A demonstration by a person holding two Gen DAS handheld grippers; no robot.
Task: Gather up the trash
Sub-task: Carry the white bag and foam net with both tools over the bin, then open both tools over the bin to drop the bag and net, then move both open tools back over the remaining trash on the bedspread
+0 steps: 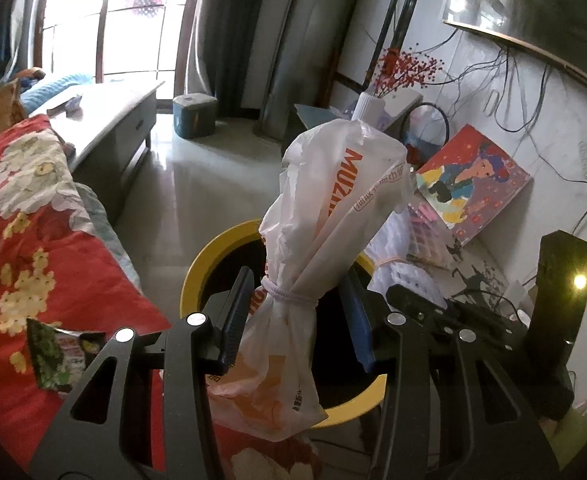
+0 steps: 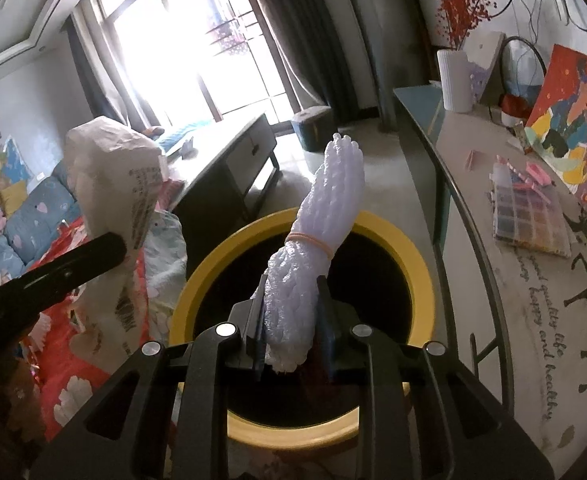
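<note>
My left gripper is open around a white and orange plastic bag tied with a rubber band; the left finger touches the bag and the right finger stands apart from it. The bag hangs over the yellow trash bin. My right gripper is shut on a white foam net roll bound with a pink rubber band, held above the same yellow bin. The bag and the left gripper's body show at the left of the right wrist view.
A red floral blanket with a snack wrapper lies left of the bin. A table with a painting, bead box and white vase stands on the right. A low cabinet and a stool are farther off.
</note>
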